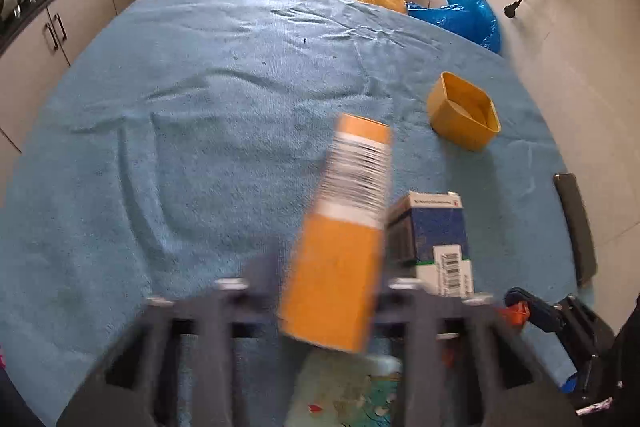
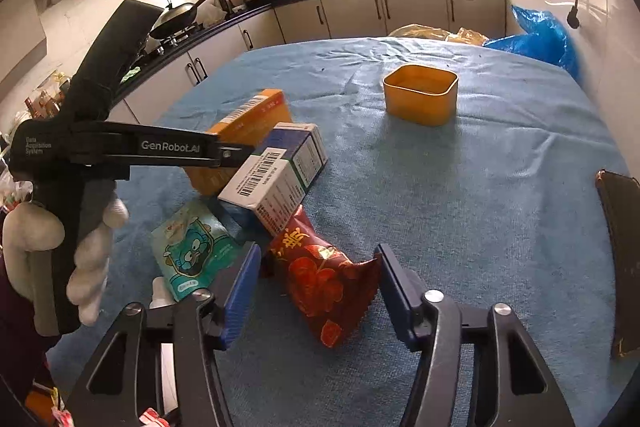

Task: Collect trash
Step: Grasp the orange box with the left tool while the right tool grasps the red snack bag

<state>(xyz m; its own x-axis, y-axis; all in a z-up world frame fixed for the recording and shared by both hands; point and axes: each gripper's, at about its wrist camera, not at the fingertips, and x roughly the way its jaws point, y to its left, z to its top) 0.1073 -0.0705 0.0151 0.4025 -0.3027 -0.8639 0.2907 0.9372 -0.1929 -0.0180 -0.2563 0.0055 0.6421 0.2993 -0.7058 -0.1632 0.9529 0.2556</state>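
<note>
The left gripper (image 1: 332,291) is clamped on the orange box (image 1: 340,235); in the left wrist view the box fills the gap between its two fingers (image 1: 224,311) and runs up toward 12 o'clock, blurred, its white barcode band near the far end; in the right wrist view that same gripper reaches in from 9 o'clock, a white-gloved hand (image 2: 60,251) on its handle, its tip at the box's near face.

The white-and-blue box (image 2: 280,171) lies just beside the orange box, at its 4 o'clock, the two touching along one side; a teal sachet (image 2: 192,251) lies flat on the blue cloth (image 2: 480,207) at the boxes' 7 o'clock.

The right gripper (image 2: 316,291) stands with fingers apart; the red snack bag (image 2: 324,279) lies between its blue pads (image 2: 240,295); the bag's right edge is just at the right pad and a gap shows at the left one, so nothing is pinched.

The yellow tub (image 2: 420,95) stands upright at 1 o'clock, well apart from the boxes; a dark phone (image 2: 620,247) lies at the cloth's 3 o'clock edge.
</note>
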